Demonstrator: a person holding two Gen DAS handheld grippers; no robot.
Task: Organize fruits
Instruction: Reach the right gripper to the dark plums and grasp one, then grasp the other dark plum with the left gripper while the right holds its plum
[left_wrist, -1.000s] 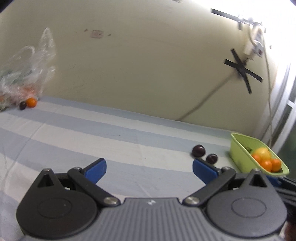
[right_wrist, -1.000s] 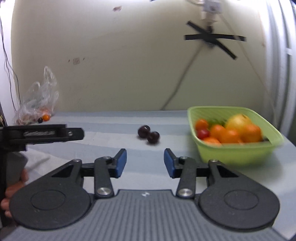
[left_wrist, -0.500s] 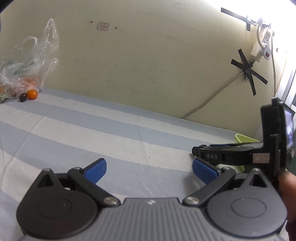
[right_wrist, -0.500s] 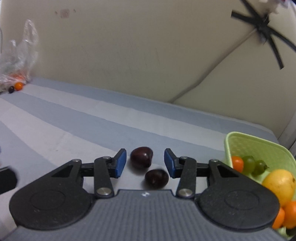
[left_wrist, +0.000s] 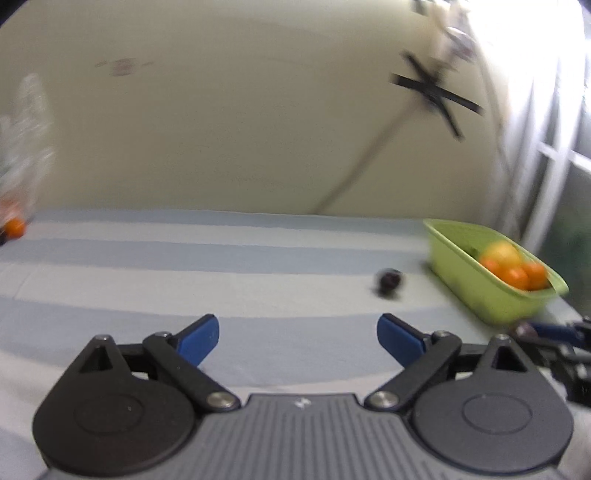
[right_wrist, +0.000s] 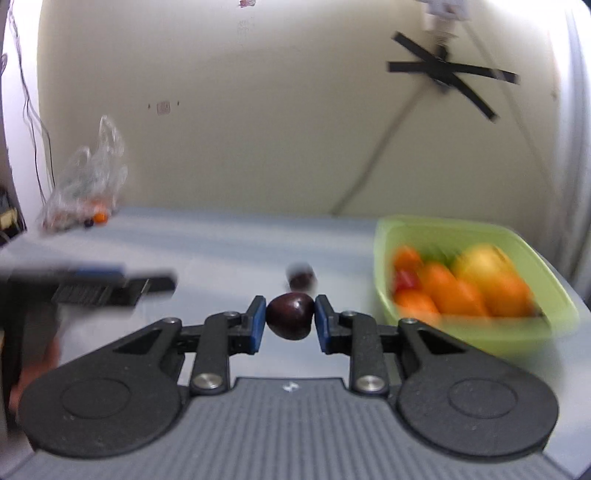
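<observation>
Right tongs (right_wrist: 290, 321) grip a dark plum (right_wrist: 289, 320); left tongs (left_wrist: 297, 341) stand wide, empty. Next: carry it right, release over the green basket (right_wrist: 384, 266).

Both views motion-blurred; window (left_wrist: 546, 110) glare upper right; fisheye-bent edges

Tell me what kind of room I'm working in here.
Probably a room in a home, not a lab: a table under a blue-and-white striped cloth, a plain cream wall with a cable held by black tape, a green fruit basket and a plastic grocery bag.
</observation>
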